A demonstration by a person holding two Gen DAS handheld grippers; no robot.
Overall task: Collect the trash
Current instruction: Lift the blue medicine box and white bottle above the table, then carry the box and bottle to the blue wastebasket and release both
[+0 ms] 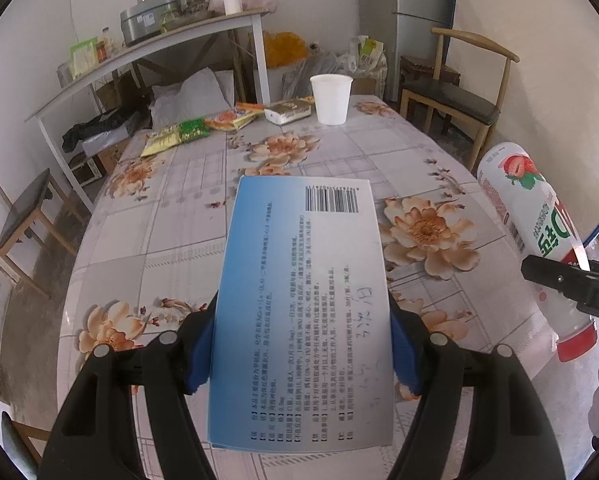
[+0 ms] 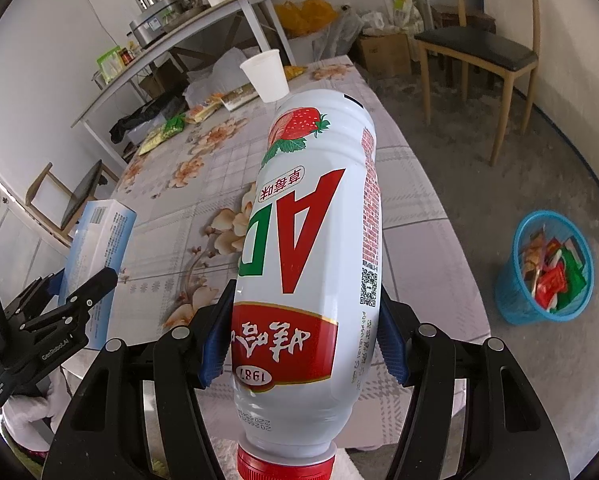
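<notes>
My left gripper (image 1: 301, 350) is shut on a blue-and-white medicine box (image 1: 303, 300), held above the flowered table (image 1: 171, 216) with its barcode end pointing away. The same box (image 2: 99, 240) and the left gripper show at the left edge of the right wrist view. My right gripper (image 2: 301, 350) is shut on a white strawberry drink bottle (image 2: 311, 232) with a red cap (image 2: 285, 464) toward the camera. That bottle (image 1: 535, 236) appears at the right of the left wrist view. A blue waste basket (image 2: 543, 268) with several wrappers stands on the floor right of the table.
A white paper cup (image 1: 330, 98), snack wrappers (image 1: 179, 136) and a foil packet (image 1: 287, 112) lie at the table's far end. Wooden chairs (image 1: 455, 92) stand at the far right and the left. A cluttered white side table (image 1: 147, 52) lines the back wall.
</notes>
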